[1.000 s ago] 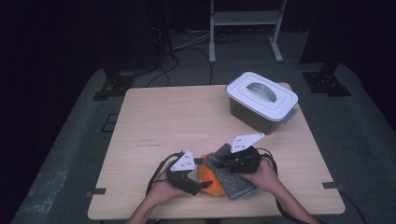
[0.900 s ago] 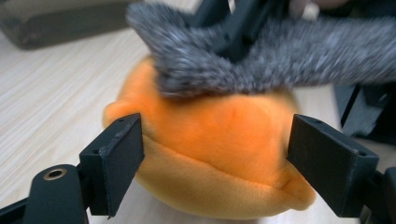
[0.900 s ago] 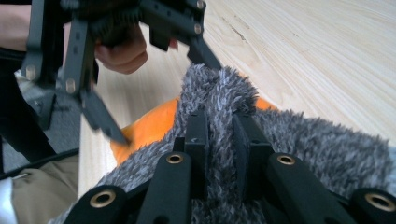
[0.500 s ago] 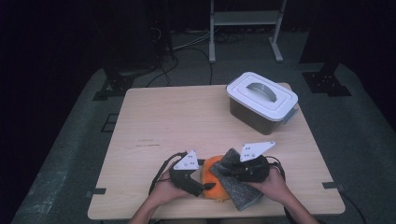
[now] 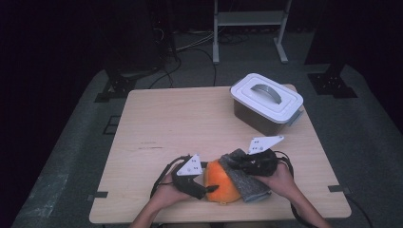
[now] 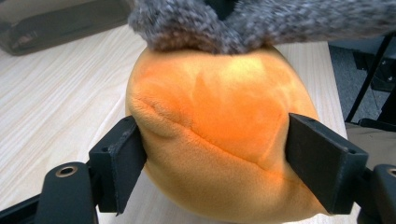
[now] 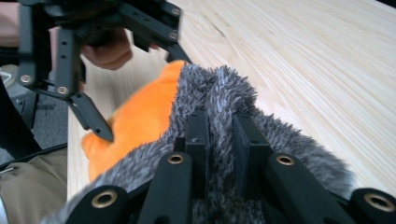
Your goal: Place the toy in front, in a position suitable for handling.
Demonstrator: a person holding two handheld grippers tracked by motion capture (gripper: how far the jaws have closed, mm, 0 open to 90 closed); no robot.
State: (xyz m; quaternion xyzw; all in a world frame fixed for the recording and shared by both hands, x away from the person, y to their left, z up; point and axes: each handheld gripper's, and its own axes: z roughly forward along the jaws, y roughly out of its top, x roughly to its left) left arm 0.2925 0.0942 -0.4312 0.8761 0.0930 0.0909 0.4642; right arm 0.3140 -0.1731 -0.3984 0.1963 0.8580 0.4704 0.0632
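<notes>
High view, left to right: the left gripper (image 5: 207, 191), whose jaws have just been closing, squeezes the round orange plush cushion (image 5: 221, 182) between its pads at the wooden table's (image 5: 190, 123) near edge. The right gripper (image 5: 236, 164), jaws nearly together, pinches the grey fuzzy cloth (image 5: 249, 185) draped over the cushion.

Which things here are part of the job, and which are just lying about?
In the job:
- orange plush, squeezed between the left gripper jaws, which have just been closing
- grey furry cloth, pinched by the right gripper

Lying about:
- lidded container, far right of the table
</notes>
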